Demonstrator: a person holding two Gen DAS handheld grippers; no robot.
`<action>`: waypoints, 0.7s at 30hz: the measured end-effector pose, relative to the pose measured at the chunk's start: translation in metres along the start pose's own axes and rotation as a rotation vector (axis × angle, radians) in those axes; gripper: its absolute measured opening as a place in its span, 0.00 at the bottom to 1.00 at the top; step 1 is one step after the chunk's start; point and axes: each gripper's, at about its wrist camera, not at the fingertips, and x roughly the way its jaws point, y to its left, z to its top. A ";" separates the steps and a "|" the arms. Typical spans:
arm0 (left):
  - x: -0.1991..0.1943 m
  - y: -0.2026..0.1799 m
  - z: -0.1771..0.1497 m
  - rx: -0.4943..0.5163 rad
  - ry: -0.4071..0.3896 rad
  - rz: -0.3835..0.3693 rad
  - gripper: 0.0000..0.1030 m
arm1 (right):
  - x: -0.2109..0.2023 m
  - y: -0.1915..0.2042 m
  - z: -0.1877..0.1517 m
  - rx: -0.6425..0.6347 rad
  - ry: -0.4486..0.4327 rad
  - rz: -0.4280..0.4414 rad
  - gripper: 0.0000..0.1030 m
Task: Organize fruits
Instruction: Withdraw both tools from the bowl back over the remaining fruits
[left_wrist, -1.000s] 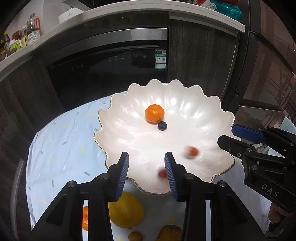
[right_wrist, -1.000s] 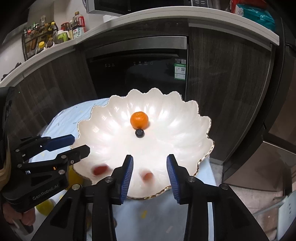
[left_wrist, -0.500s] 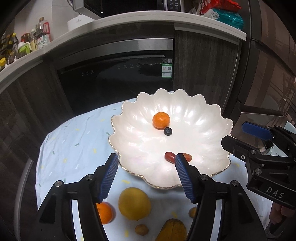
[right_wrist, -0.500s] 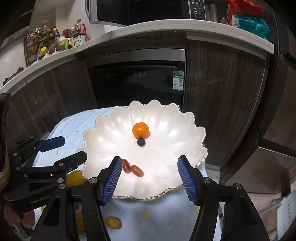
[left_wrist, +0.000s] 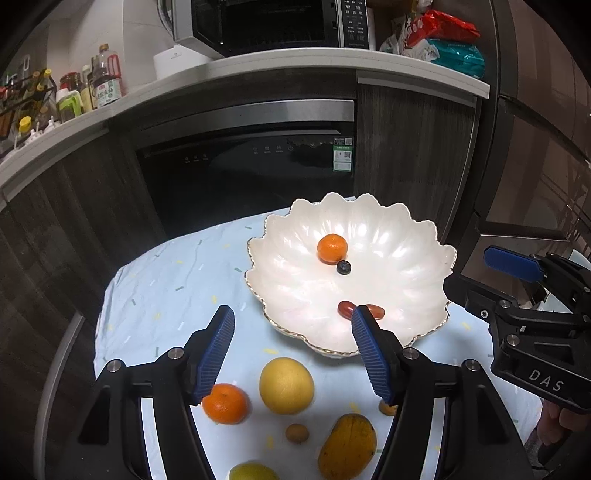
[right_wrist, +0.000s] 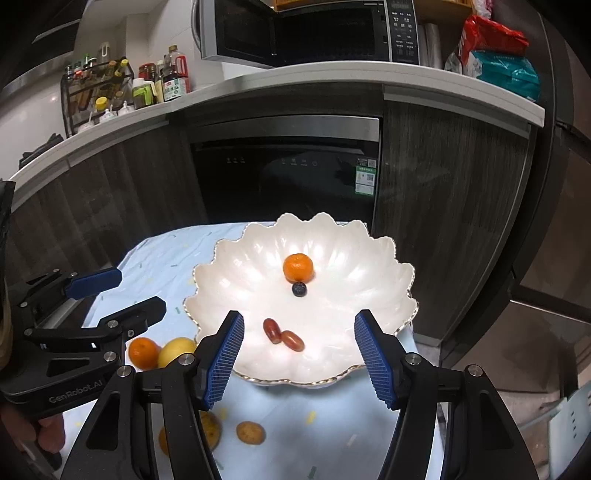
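Both grippers, left gripper (left_wrist: 291, 350) and right gripper (right_wrist: 299, 356), gape empty; nearby round yellow citrus (left_wrist: 286, 384) looks firm, smooth, best gripped across its middle.

Mandarin (right_wrist: 297, 266), blueberry (right_wrist: 299, 288), two red dates (right_wrist: 283, 335) in scalloped white bowl (right_wrist: 369, 314)

I'm in a home kitchen. A microwave (right_wrist: 310, 31) sits on the white countertop (right_wrist: 295, 79) ahead of me, beside a rack of sauce and oil bottles (right_wrist: 99, 90) and snack bags (right_wrist: 495, 55). Below it, a built-in dishwasher (right_wrist: 288, 173) sits between dark wood-grain cabinet doors (right_wrist: 447, 206). My table wears a pale blue cloth (left_wrist: 166, 288).
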 end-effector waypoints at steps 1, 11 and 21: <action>-0.003 0.001 0.000 0.000 -0.004 0.002 0.64 | -0.002 0.001 -0.001 -0.002 -0.001 0.001 0.61; -0.026 0.010 -0.011 0.000 -0.027 0.028 0.65 | -0.014 0.014 -0.007 -0.020 -0.002 0.014 0.61; -0.039 0.021 -0.025 -0.018 -0.030 0.046 0.67 | -0.021 0.031 -0.015 -0.046 -0.003 0.029 0.61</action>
